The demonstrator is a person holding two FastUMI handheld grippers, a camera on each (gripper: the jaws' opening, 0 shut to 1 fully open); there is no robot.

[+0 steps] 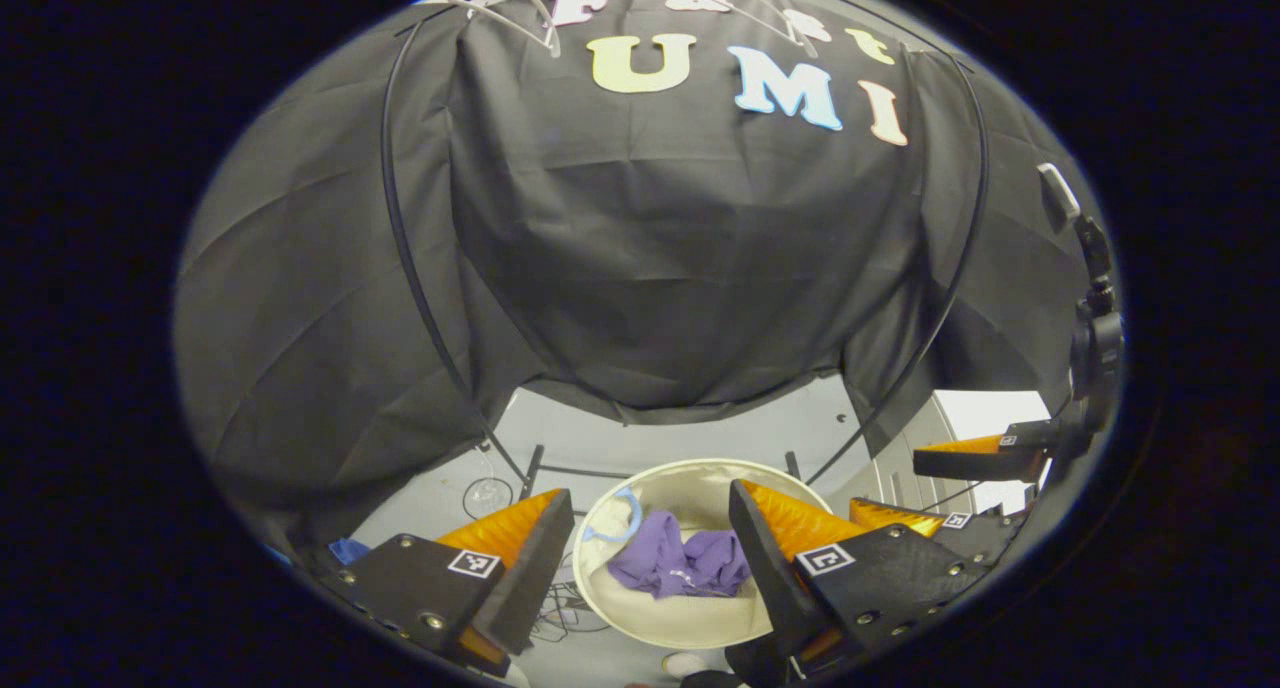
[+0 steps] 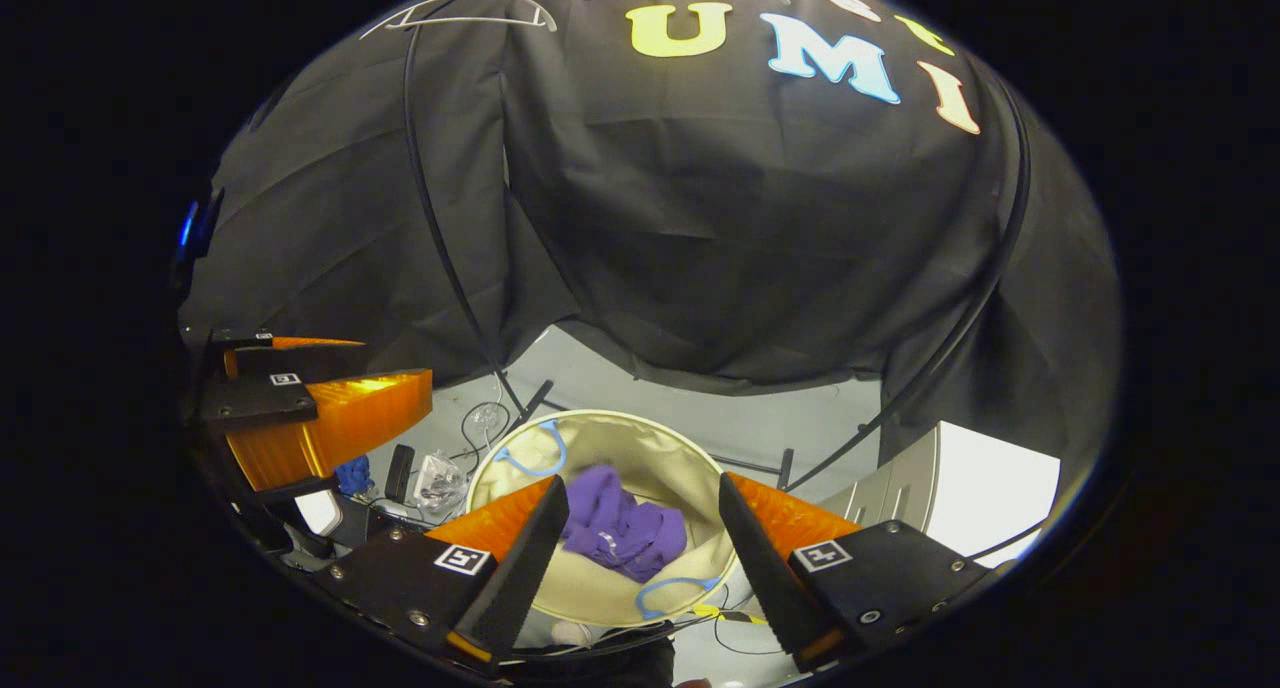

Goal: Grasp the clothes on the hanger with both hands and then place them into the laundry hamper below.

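The purple clothes (image 1: 680,563) lie crumpled inside the round cream laundry hamper (image 1: 700,618) on the floor. My left gripper (image 1: 645,558) hangs open above the hamper, with nothing between its fingers. In the left gripper view my right gripper (image 1: 885,483) shows farther right, also open. In the right gripper view the purple clothes (image 2: 622,530) rest in the hamper (image 2: 600,416) below my open right gripper (image 2: 640,558). My left gripper (image 2: 390,366) is at that view's left edge, open and empty. A bare white hanger (image 1: 505,8) hangs at the top.
A white hanger (image 2: 460,13) hangs from the top rail, and thin black poles (image 2: 440,248) curve down the cloth wall. Cables (image 2: 480,423), a clear plastic item (image 2: 440,480) and a blue object (image 2: 352,474) lie on the floor left of the hamper. A white cabinet (image 2: 990,488) stands to the right.
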